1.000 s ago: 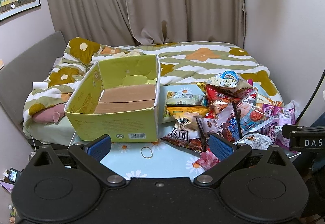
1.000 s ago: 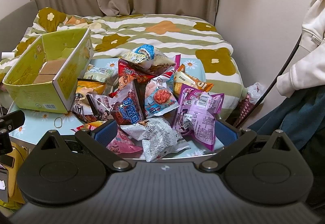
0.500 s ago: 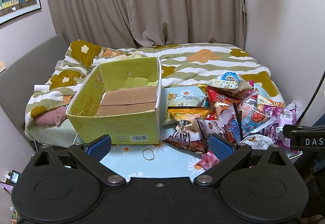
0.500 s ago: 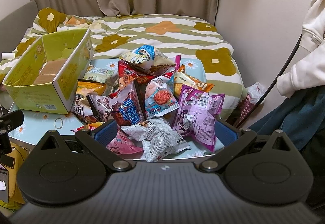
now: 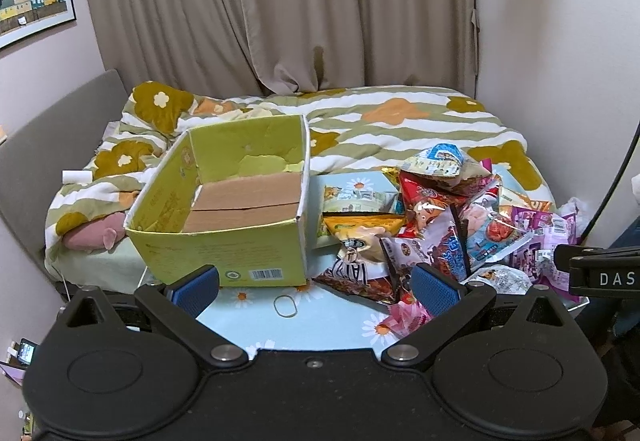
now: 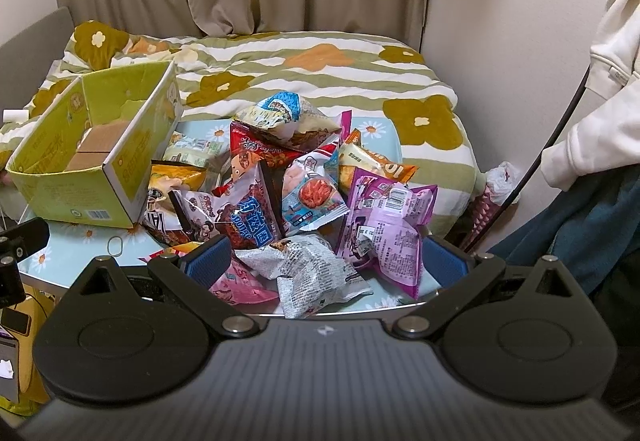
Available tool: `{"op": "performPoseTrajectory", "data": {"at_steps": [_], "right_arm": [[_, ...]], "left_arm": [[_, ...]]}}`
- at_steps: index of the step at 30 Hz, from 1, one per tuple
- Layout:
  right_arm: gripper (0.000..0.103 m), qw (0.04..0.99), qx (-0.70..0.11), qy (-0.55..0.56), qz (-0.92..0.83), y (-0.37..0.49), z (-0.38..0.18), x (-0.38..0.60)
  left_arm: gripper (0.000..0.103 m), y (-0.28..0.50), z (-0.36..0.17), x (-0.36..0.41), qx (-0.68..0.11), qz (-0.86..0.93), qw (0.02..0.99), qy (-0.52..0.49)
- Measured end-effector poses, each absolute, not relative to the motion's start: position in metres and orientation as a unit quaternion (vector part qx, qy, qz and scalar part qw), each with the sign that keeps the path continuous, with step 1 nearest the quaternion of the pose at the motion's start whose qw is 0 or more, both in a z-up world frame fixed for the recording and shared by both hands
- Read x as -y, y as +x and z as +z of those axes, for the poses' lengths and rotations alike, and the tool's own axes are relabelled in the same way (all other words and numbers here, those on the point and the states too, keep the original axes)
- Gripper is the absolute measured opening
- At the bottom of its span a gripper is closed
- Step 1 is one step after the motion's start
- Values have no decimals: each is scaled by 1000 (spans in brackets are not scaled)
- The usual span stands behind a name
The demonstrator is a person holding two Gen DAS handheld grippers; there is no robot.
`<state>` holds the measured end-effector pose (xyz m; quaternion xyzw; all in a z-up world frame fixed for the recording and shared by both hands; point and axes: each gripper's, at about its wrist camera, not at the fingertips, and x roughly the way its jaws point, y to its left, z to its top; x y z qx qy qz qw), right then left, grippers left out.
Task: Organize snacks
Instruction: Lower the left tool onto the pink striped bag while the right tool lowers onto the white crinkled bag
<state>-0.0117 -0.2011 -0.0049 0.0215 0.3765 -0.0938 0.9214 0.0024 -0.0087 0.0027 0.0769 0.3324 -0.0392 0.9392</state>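
Right wrist view: snack pile (image 6: 304, 193) lies just beyond wide-spread, empty fingers (image 6: 208, 261); left fingers (image 5: 196, 287) likewise wide.

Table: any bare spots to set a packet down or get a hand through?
One free patch: the table's near strip, in front of the green box and left of the snack pile, holding only a rubber band. The box interior is also empty. The table's right half is crowded with overlapping packets.
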Motion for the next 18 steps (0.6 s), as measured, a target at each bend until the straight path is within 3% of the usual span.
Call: {"op": "performPoseTrajectory", "data": {"at_steps": [10,18], "right_arm": [[103,923,-372,11,-96,-11,-7,212],[103,921,-386,-34,-31,2,-40,232]], "left_arm": [[103,39,-17,13,-398,-106,910,54],[103,58,-46,45,-439,-116,891,25]]}}
